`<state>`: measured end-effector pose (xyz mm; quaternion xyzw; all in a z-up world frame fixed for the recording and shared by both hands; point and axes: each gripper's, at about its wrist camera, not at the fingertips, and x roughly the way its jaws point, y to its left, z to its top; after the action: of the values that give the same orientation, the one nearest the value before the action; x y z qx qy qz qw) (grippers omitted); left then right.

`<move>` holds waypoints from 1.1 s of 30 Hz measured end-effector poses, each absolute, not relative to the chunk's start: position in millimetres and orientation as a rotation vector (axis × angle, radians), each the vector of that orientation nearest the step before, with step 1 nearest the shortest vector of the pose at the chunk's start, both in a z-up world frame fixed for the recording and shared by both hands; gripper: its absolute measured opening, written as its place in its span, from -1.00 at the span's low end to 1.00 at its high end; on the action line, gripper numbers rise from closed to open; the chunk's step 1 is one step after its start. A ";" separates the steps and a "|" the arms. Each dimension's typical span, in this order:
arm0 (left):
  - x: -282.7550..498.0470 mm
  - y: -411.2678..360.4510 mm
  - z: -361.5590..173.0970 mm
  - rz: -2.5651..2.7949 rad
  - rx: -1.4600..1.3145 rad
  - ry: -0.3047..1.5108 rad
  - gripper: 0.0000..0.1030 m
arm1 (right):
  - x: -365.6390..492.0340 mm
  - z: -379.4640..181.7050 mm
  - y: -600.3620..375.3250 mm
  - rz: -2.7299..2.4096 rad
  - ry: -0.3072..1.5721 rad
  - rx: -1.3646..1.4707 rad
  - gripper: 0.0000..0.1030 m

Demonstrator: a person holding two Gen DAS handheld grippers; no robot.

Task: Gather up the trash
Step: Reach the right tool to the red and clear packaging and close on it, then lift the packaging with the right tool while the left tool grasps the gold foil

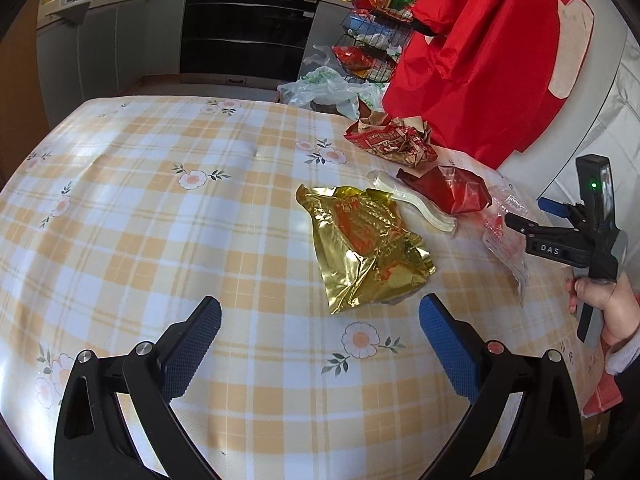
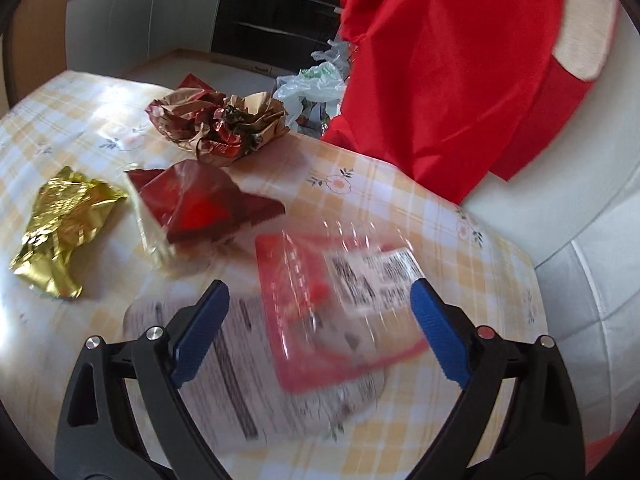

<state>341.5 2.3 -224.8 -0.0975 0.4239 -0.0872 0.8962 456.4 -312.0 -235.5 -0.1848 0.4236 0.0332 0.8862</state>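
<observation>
Trash lies on a checked tablecloth (image 1: 160, 208). A gold foil wrapper (image 1: 368, 244) lies just ahead of my open, empty left gripper (image 1: 320, 320); it also shows in the right wrist view (image 2: 64, 236). Beyond it lie a clear plastic strip (image 1: 412, 208), a dark red wrapper (image 1: 452, 192) (image 2: 200, 204), a crumpled red-brown wrapper (image 1: 392, 140) (image 2: 216, 128) and a clear plastic pack with red print (image 1: 504, 240) (image 2: 340, 300). My right gripper (image 2: 320, 312) is open just above that clear pack, which is blurred. It shows from the side in the left wrist view (image 1: 560, 216).
A red cloth (image 1: 488, 56) hangs over a white chair at the table's far right edge. Plastic bags (image 1: 324, 88) and a wire rack of packets (image 1: 372, 40) stand behind the table. Kitchen cabinets and an oven (image 1: 244, 32) lie beyond.
</observation>
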 end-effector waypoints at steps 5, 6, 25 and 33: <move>347.2 7.5 -232.7 -0.182 -0.228 0.890 0.88 | 493.9 -256.6 -288.9 0.038 1.013 -0.523 0.78; 348.2 8.9 -234.0 -0.180 -0.231 0.891 0.88 | 499.7 -258.5 -286.7 0.017 1.023 -0.540 0.79; 355.7 15.0 -241.6 -0.178 -0.266 0.896 0.88 | 493.8 -261.1 -293.2 -0.044 1.053 -0.580 0.09; 359.0 5.0 -247.5 -0.193 -0.290 0.931 0.88 | 439.0 -201.4 -321.8 0.045 0.923 -0.365 -0.03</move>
<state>359.0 5.0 -247.5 -0.1389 0.4464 -0.0926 0.8791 439.0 -321.8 -201.4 -0.1750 0.4426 0.0216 0.8792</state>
